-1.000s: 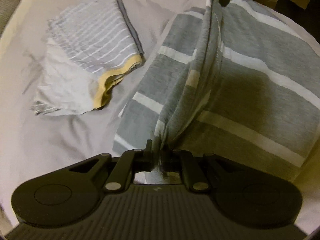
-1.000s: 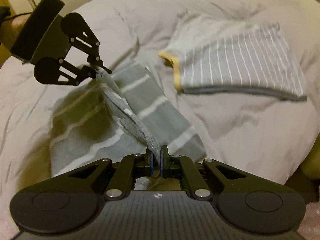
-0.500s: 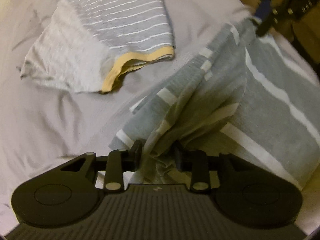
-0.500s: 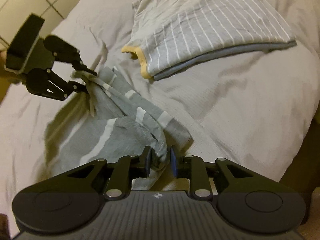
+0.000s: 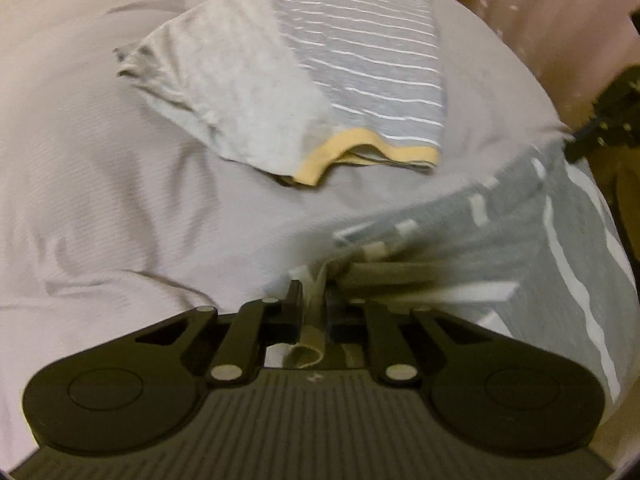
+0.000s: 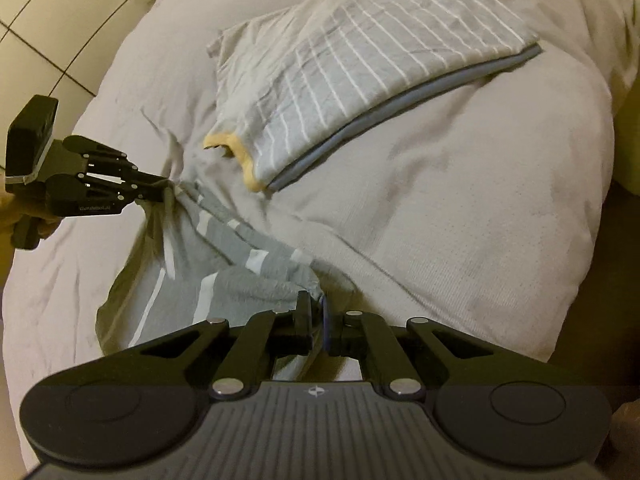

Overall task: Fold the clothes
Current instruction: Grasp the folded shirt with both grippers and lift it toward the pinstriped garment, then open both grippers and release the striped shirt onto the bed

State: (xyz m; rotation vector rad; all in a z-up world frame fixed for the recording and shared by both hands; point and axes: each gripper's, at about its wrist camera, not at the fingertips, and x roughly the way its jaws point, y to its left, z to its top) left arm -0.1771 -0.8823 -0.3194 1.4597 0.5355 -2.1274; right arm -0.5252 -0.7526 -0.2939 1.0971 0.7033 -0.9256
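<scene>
A grey garment with wide white stripes [image 5: 500,248] [image 6: 188,264] lies low on the bed, stretched between both grippers. My left gripper [image 5: 314,292] is shut on one edge of it, with cloth bunched between its fingers; it also shows at the left of the right wrist view as the left gripper [image 6: 160,188]. My right gripper [image 6: 316,308] is shut on the opposite edge, and appears as a dark shape, the right gripper [image 5: 580,148], at the far right of the left wrist view. A folded thin-striped shirt with a yellow collar [image 5: 340,80] [image 6: 360,80] rests beyond.
Everything sits on a pale grey rumpled duvet [image 5: 120,200] [image 6: 460,220]. A pink fabric [image 5: 560,12] hangs at the upper right of the left wrist view. Tiled floor [image 6: 60,32] shows past the bed's edge at the upper left of the right wrist view.
Both grippers have come down toward the bed with the striped garment, which hung taut a second ago. At half a second the jaws stood apart; now they are closed on the cloth again.
</scene>
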